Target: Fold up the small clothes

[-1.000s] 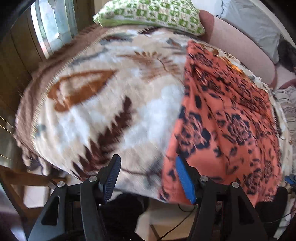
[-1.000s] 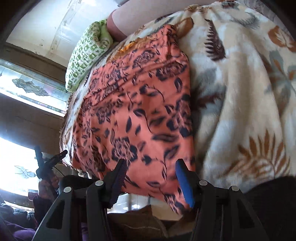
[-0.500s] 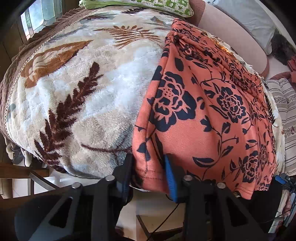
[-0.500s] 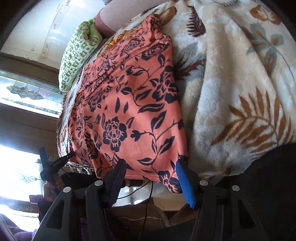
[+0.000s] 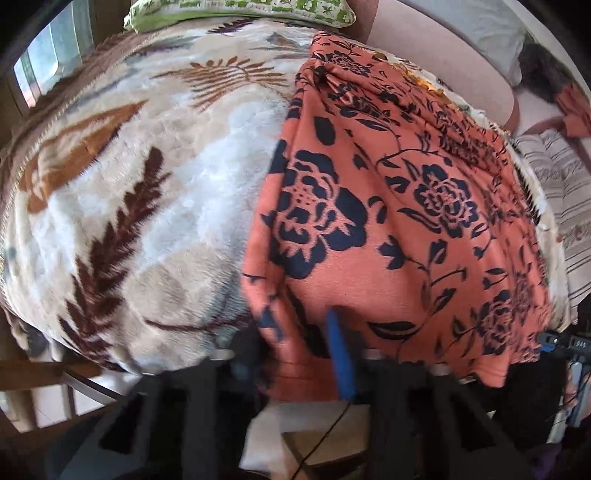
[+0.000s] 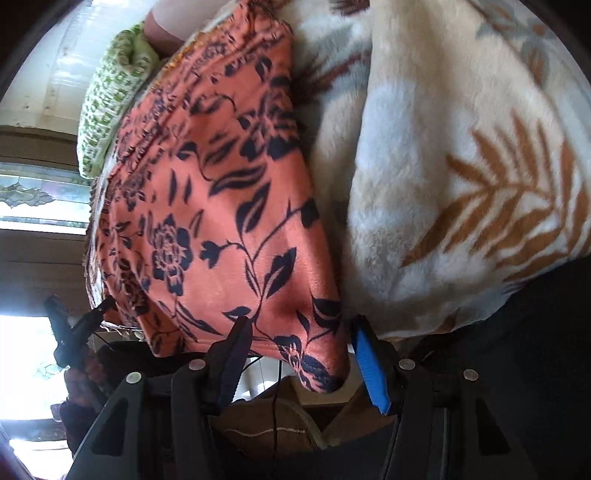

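Cream fleece blanket (image 5: 155,206) with brown leaf print covers the bed; green-white patterned pillow (image 5: 240,9) at 12 o'clock; striped fabric (image 5: 561,206) at 3 o'clock.

The orange floral garment (image 5: 406,221) apparently hides the left hand-held gripper (image 5: 295,350) fingertips.

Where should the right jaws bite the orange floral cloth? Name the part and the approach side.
Grip the orange floral cloth at its near hem corner, which hangs off the blanket edge. Come from the front edge, under the hem: the right gripper already straddles that free corner, jaws open.
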